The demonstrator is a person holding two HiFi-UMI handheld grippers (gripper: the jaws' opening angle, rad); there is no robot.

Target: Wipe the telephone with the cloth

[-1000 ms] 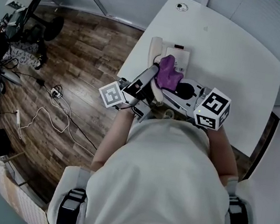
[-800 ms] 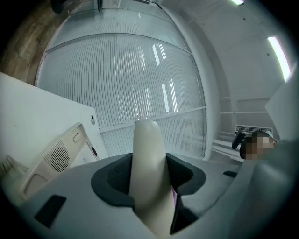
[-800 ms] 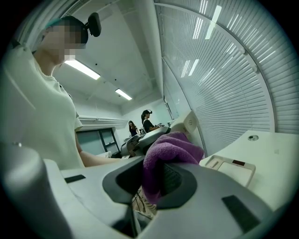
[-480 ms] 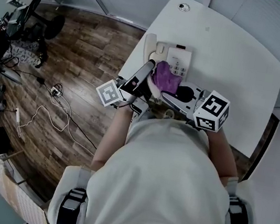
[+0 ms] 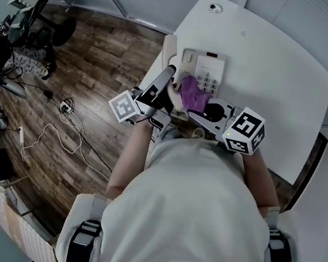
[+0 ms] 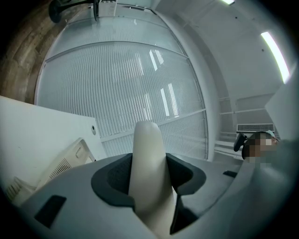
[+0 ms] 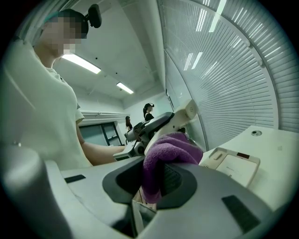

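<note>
1. The left claw [image 6: 148, 175] is gripping the cream handset [image 6: 145, 149] across its middle. The handset is standing up between the two dark pads, lifted clear of the telephone base [image 5: 204, 72].
2. The right claw [image 7: 156, 184] is pinching a purple cloth [image 7: 170, 147], which is bunching up out of the jaws.
3. The telephone base is sitting keypad up on the white surface [image 5: 281, 66], close to its left edge.
4. In the head view the cloth is hanging over the near edge of the base, just beside the lower part of the handset. It seems to be touching the handset, though the two claws are crowding that spot.
5. In the right gripper view the end of the handset is poking up above and behind the cloth.
6. A wood floor [image 5: 102, 55] with loose cables [image 5: 57, 134] is showing to the left of the surface.
</note>
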